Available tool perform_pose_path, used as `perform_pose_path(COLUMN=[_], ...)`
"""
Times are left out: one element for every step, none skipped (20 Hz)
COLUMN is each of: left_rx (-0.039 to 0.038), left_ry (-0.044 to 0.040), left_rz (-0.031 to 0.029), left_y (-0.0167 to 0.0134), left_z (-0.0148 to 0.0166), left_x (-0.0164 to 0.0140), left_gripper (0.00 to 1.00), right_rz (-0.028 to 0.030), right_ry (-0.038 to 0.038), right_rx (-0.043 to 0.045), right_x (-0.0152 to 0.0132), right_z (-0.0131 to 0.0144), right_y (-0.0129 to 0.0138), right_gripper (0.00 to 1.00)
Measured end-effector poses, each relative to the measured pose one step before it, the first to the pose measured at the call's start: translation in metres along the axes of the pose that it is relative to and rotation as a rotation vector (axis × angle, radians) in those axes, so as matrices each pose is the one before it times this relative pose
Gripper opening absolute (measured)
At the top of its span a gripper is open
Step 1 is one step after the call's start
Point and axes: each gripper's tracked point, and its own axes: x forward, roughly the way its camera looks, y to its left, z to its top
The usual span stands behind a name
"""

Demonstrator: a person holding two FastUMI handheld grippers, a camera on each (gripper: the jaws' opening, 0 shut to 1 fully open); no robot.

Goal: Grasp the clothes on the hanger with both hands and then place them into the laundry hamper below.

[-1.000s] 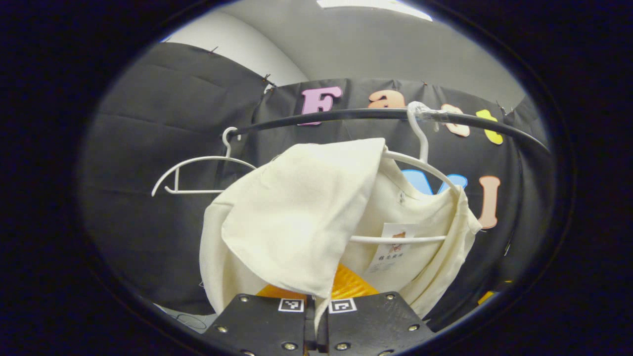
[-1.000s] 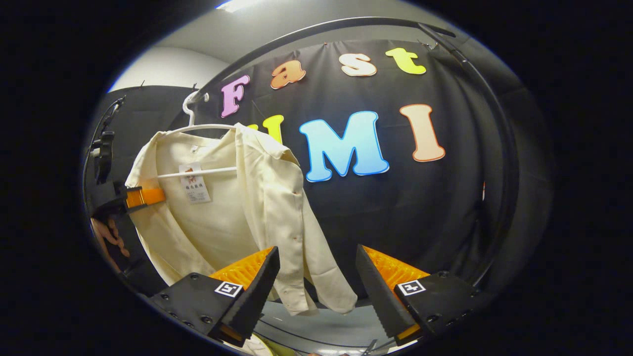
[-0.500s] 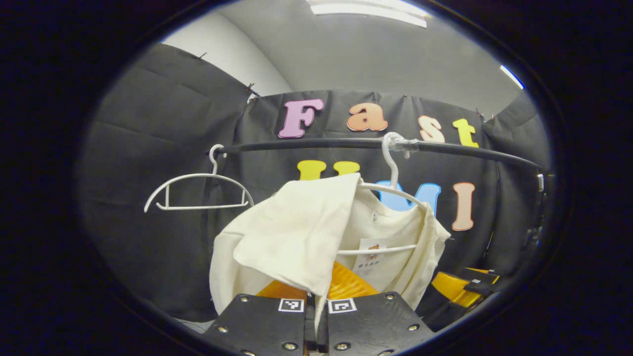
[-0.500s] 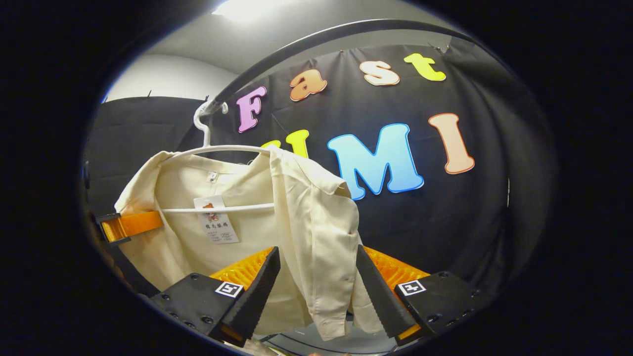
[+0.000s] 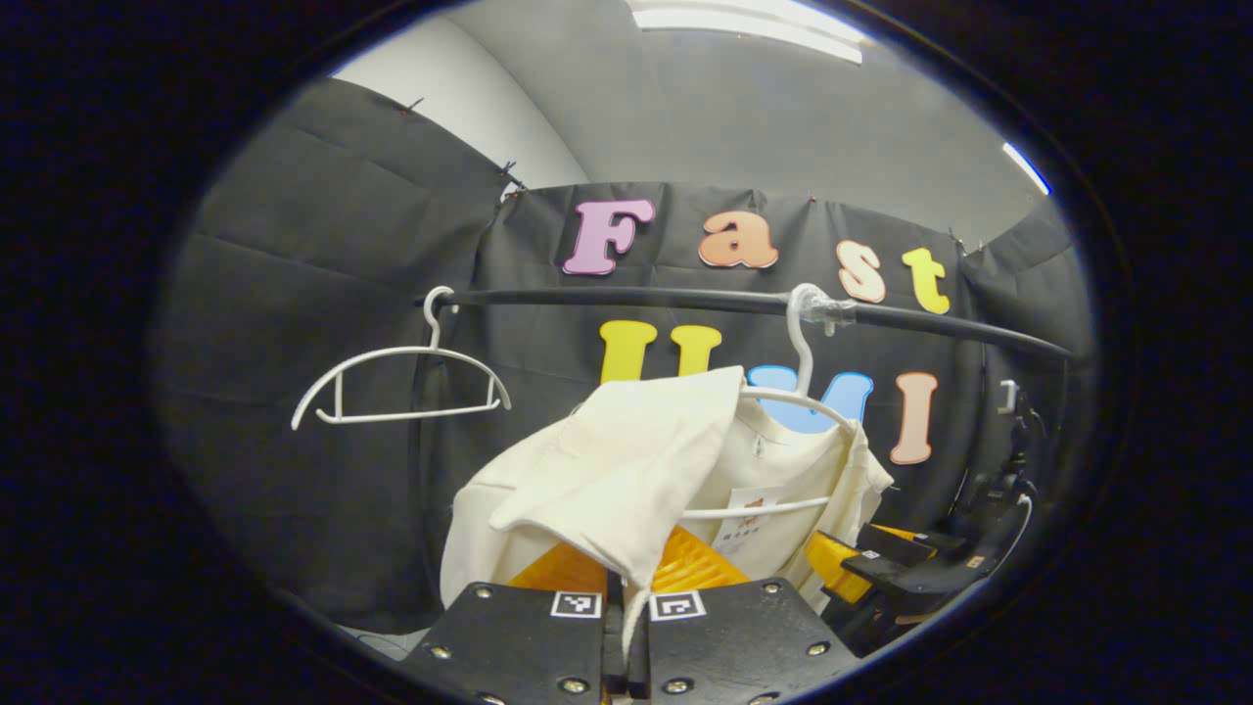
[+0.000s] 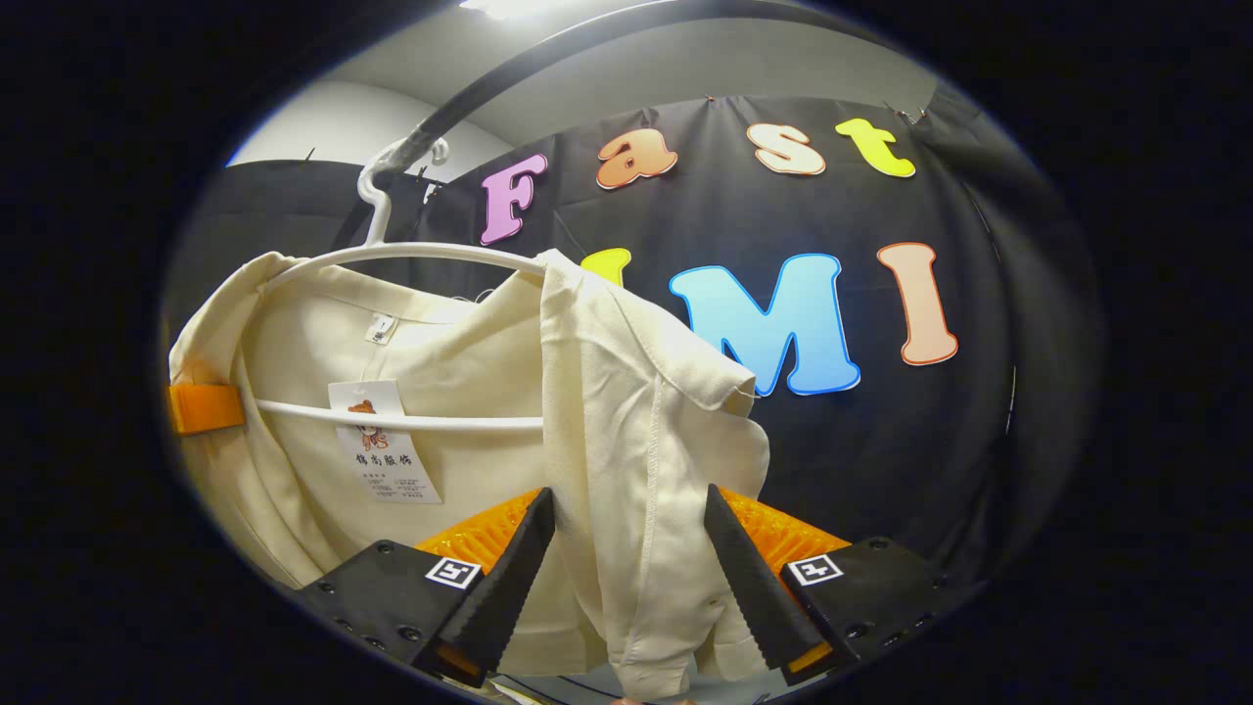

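Pinching one shoulder of the shirt (image 5: 607, 480) tight, the left gripper (image 5: 626, 627) keeps it from slipping while it hangs on the hanger (image 6: 411, 257), and the right gripper (image 6: 626, 578) gapes around the other side, not yet gripping.

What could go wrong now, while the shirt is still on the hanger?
The left gripper is shut on the shirt, which still hangs on the hanger; pulling now may drag the hanger along the rail. The right gripper is open around the front edge; closing may catch only a thin fold and slip.
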Motion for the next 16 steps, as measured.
perform_pose_path(left_rx=[-0.00482,-0.00134,0.00606,0.00431,0.00214,-0.00010,-0.00183,-0.00171,-0.00153,-0.00002,0.00137,0.00159,-0.00008,0.00055,0.00066,-0.00261], left_ry=[-0.00070,-0.00082,-0.00138,-0.00043,-0.00026,-0.00088,-0.00300,-0.00223,-0.00098,-0.00053,-0.00296,-0.00246,-0.00253,-0.00122,0.00061,0.00163], left_rz=[-0.00036,0.00486,0.00199,0.00109,0.00129,0.00295,0.00228,0.00229,0.00209,0.00383,0.00413,0.00466,0.00371,0.00343,0.00399,0.00215], left_y=[-0.00132,0.00321,0.00127,-0.00005,0.00043,0.00017,-0.00089,0.00098,-0.00129,-0.00029,0.00102,0.00107,0.00157,0.00155,0.00089,0.00082], left_z=[0.00102,-0.00108,-0.00026,0.00072,-0.00080,0.00016,-0.00048,0.00099,-0.00062,-0.00037,0.00044,-0.00090,-0.00022,0.00001,-0.00103,0.00005], left_x=[-0.00100,-0.00464,-0.00216,-0.00044,0.00000,-0.00015,0.00043,-0.00134,0.00019,-0.00163,-0.00216,-0.00135,-0.00032,-0.00149,-0.00098,-0.00236], left_gripper=[0.03,0.03,0.02,0.03,0.03,0.03,0.03,0.03,0.03,0.03,0.03,0.03,0.02,0.03,0.02,0.03], right_rz=[0.00660,0.01093,0.01312,0.00688,0.00176,-0.01200,-0.02380,-0.01558,-0.00654,-0.00822,-0.01357,-0.00554,-0.02138,-0.01988,-0.00056,-0.00137], right_ry=[0.00417,0.00331,-0.00007,-0.00150,-0.00781,-0.00518,0.00379,-0.00014,0.00250,0.00104,-0.00800,-0.01255,-0.00731,-0.00484,-0.00284,-0.00424], right_rx=[0.00619,0.01291,0.01064,0.00244,-0.01082,-0.02441,-0.02449,-0.01435,-0.00613,-0.00389,-0.00176,0.00267,-0.00157,0.00112,0.01394,0.02466], right_x=[0.00174,0.00019,0.00045,-0.00005,0.00172,0.00357,0.00261,0.00333,0.00480,0.00196,-0.00004,0.00146,0.00322,0.00268,0.00493,0.00264], right_z=[0.00027,0.00152,0.00042,0.00082,0.00046,-0.00024,-0.00203,-0.00141,-0.00145,-0.00134,0.00117,0.00054,0.00129,0.00090,0.00150,0.00203], right_y=[0.00207,0.00385,0.00482,0.00254,0.00112,-0.00275,-0.00658,-0.00345,-0.00082,-0.00231,-0.00434,-0.00261,-0.00643,-0.00826,-0.00438,-0.00513], right_gripper=[0.98,0.98,0.98,0.98,0.98,0.98,0.98,0.98,0.98,0.98,0.98,0.96,0.92,0.81,0.53,0.41])
